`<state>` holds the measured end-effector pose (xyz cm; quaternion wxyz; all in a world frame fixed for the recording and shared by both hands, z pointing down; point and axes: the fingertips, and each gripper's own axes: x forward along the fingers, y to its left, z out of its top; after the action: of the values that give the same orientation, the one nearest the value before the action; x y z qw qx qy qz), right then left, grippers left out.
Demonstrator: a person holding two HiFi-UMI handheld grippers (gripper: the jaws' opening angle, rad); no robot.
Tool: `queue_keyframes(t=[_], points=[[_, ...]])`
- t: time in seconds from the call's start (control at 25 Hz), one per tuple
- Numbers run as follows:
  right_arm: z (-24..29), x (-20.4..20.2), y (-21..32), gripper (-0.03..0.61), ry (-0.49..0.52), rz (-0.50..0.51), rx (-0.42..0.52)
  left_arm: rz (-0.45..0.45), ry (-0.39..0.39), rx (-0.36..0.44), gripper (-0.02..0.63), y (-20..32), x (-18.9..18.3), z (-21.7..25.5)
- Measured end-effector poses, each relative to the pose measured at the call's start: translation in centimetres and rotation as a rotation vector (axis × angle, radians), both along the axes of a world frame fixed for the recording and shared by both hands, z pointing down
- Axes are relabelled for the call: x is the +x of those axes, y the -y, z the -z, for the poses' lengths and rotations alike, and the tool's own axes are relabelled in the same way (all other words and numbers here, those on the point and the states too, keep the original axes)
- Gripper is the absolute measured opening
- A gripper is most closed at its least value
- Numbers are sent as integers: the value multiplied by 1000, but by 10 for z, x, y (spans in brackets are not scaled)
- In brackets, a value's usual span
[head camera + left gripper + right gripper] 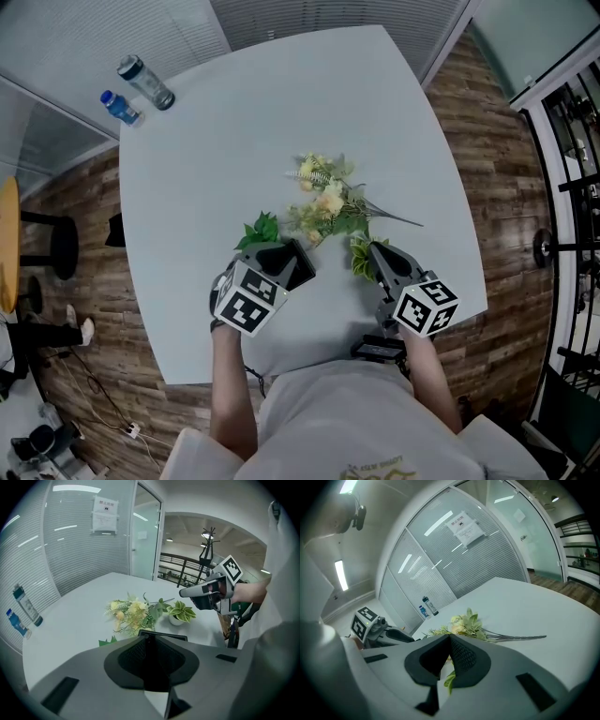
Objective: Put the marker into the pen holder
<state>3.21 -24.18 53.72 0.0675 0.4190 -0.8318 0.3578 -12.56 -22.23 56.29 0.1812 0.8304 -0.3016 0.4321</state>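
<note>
No marker shows in any view. A black straight-edged rim (161, 634) lies just past my left gripper's (146, 638) tips; it may be the pen holder, and the jaws hide the rest. In the head view that left gripper (292, 253) hovers near the table's front, by a green leaf sprig (261, 230). Its pads stand a narrow dark gap apart, and I make out nothing between them. My right gripper (372, 247) is to its right, over a small potted plant (361, 258). The right gripper's (449, 639) tips meet, with only leaves (450, 680) seen below them.
A bunch of artificial flowers (323, 199) lies mid-table with stems pointing right. Two bottles (145, 82) stand at the far left corner of the white table (206, 159). A dark object (380, 352) sits at the front edge below my right wrist. Glass partitions surround the table.
</note>
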Motion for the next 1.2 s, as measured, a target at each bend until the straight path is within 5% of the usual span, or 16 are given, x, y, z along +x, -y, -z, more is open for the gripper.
queue_keyframes(t=[0.8, 1.2], points=[[5, 4, -5, 16, 5, 5, 9, 59, 25, 122, 115, 8, 0, 8], [28, -2, -15, 16, -14, 38, 75, 187, -116, 171, 127, 3, -6, 27]])
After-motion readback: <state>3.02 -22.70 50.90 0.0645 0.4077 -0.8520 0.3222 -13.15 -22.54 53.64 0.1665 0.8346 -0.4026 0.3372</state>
